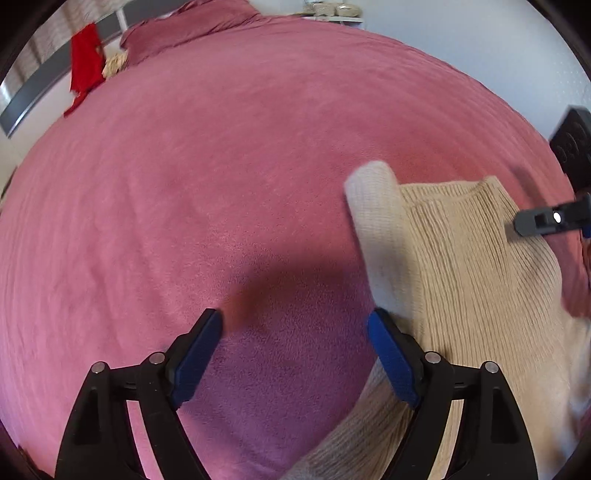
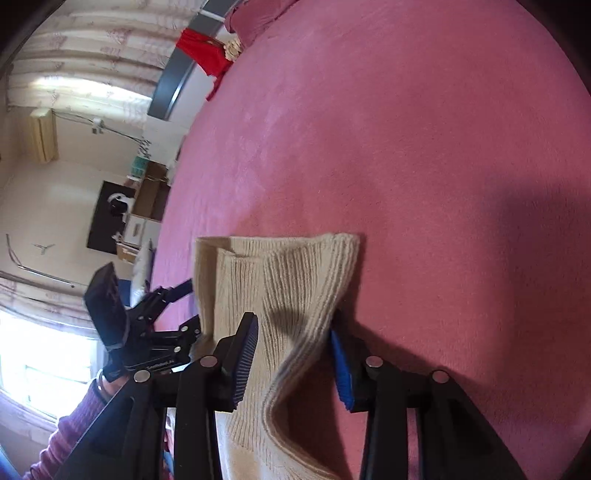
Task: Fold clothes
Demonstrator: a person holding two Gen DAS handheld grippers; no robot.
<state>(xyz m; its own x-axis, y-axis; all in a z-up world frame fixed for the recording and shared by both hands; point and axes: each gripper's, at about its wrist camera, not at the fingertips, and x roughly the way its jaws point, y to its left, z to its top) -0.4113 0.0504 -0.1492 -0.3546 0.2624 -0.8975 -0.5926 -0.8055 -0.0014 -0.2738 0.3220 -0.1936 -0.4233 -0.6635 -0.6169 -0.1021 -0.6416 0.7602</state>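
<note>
A cream ribbed sweater (image 1: 461,258) lies partly folded on the pink bed cover (image 1: 184,184), with a paler sleeve (image 1: 376,221) laid along its left side. My left gripper (image 1: 295,317) is open over bare cover, its right finger beside the sleeve's edge. In the right wrist view the sweater (image 2: 288,266) runs up between the fingers of my right gripper (image 2: 293,323). Those jaws stand apart, with a loose fold of knit lying slack between the pads. The right gripper's tip (image 1: 546,219) shows at the left view's right edge, and the left gripper (image 2: 177,310) shows beyond the sweater.
A red garment (image 1: 86,62) hangs at the bed's far corner beside a dark headboard (image 2: 173,81). Pillows under the pink cover (image 1: 192,26) lie at the head. A person's purple sleeve (image 2: 70,435) and bright window (image 2: 37,350) are off the bed's side.
</note>
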